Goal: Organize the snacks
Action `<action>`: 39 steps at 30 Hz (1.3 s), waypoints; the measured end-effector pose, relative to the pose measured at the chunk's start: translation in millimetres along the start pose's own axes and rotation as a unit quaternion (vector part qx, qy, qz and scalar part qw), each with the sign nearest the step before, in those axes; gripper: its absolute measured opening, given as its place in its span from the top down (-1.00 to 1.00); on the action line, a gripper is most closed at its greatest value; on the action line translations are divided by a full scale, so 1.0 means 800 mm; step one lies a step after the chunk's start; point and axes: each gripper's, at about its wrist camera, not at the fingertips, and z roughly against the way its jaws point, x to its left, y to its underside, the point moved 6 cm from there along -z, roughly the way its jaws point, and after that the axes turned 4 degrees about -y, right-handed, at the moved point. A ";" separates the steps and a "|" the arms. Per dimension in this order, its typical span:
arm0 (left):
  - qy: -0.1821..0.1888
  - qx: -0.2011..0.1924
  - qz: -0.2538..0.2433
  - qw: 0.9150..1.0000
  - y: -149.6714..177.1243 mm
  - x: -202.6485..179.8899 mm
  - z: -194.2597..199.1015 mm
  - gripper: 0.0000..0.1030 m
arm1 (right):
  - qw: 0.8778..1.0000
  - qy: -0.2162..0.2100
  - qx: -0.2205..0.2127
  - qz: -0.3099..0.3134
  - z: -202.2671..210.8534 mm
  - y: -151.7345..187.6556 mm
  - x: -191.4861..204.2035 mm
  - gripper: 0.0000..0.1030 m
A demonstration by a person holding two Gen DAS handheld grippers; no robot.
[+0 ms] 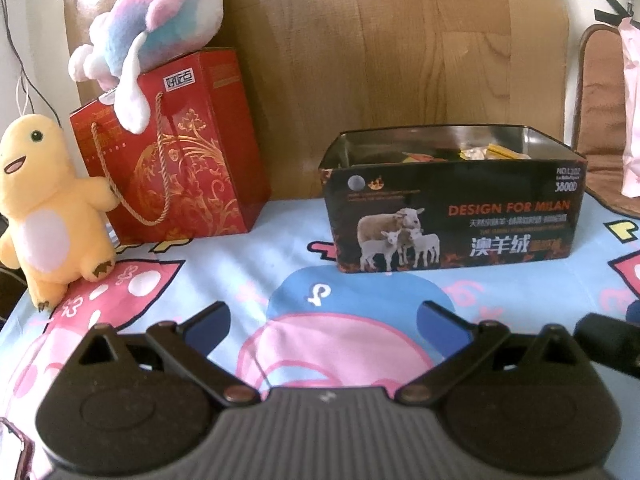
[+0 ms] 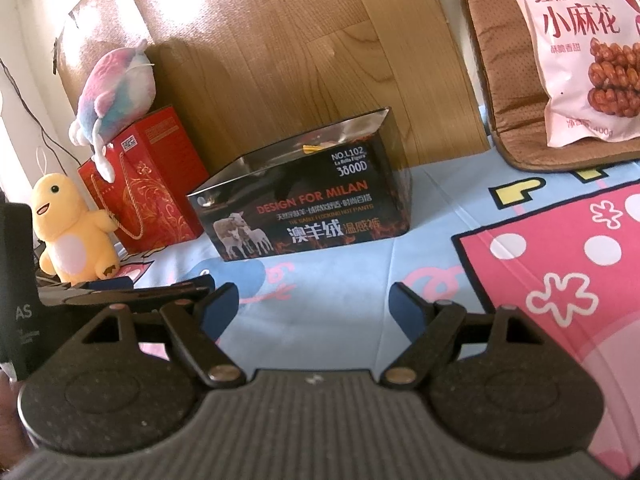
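A yellow plush (image 1: 52, 204) is standing at the far left, touching the red gift bag (image 1: 180, 152), on which a pastel plush (image 1: 160, 28) is lying. The open tin (image 1: 456, 204) is sitting mid-surface on the cartoon-print cloth (image 1: 248, 264), with wrapped snacks (image 1: 484, 152) inside. Both the left tongs (image 1: 322, 322) and right tongs (image 2: 314, 306) are hovering apart and empty. At the far right, a pink snack bag (image 2: 580, 52) is leaning against a brown cushion (image 2: 504, 80).

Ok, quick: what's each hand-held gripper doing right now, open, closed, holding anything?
Left hand-held gripper: open, holding nothing, above the cloth.
Right hand-held gripper: open, holding nothing.
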 end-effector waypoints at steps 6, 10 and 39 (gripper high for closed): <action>0.001 0.004 -0.003 1.000 0.001 -0.002 -0.002 -0.99 | 1.000 0.001 -0.001 -0.001 0.000 0.000 -0.001 -0.63; -0.002 0.006 -0.002 1.000 0.001 -0.001 -0.003 -0.99 | 1.000 0.003 -0.001 -0.005 0.000 -0.001 -0.002 -0.63; -0.024 0.007 -0.008 1.000 0.002 -0.002 -0.003 -0.99 | 1.000 0.005 -0.007 -0.006 0.001 -0.003 -0.005 -0.63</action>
